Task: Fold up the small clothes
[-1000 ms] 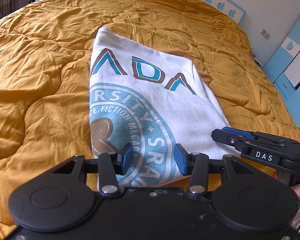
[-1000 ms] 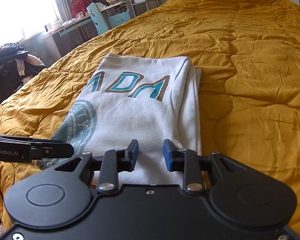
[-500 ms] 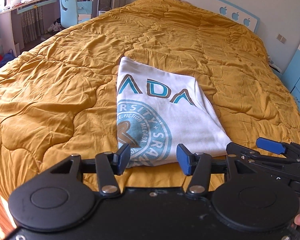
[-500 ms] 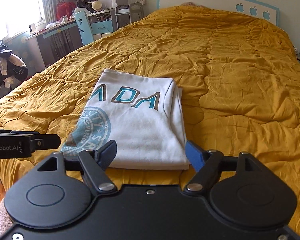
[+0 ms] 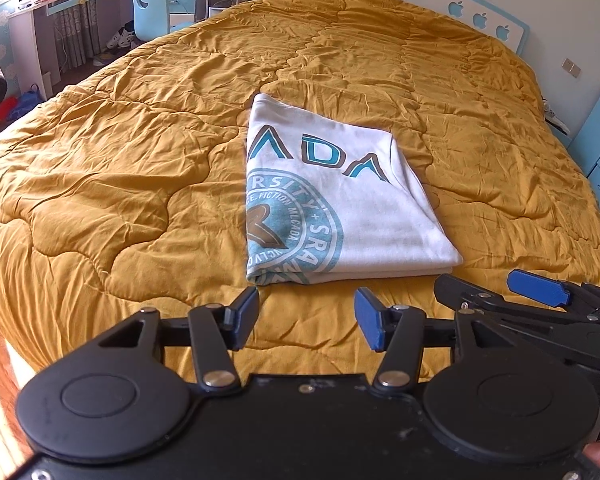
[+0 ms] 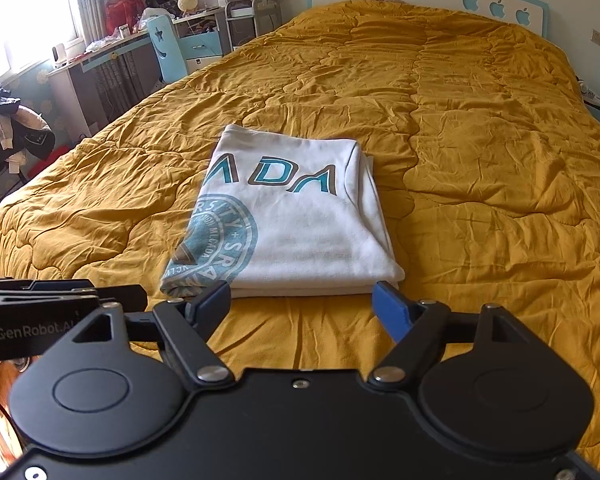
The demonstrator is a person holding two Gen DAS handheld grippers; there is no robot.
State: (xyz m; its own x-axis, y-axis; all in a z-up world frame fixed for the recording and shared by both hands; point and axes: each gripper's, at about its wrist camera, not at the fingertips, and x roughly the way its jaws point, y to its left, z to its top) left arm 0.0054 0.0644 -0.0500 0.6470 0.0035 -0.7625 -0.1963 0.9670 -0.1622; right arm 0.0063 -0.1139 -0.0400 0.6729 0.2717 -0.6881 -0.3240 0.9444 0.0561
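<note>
The shirt [image 5: 340, 200] lies folded in a neat white block on the yellow bed [image 5: 120, 160], near the foot end and close in front of me. Its blue letters face up, and its near edge sits just past my fingers. My left gripper [image 5: 306, 318] is open and has just been opening, with nothing between its fingers, only bed cover under the gap. My right gripper [image 6: 302, 308] is open wide too and has just been opening, and it holds nothing; the shirt's near edge shows just beyond its blue pads [image 6: 392, 314]. In the left view I can see my right gripper off to the side, above the bed and apart from the shirt. I think the folding of this shirt is done and I am letting go. If one more fold is wanted, I would need to grab the two near corners and bring them to the far edge. If not, I look for the next small thing to fold, but I see none on the bed.
</note>
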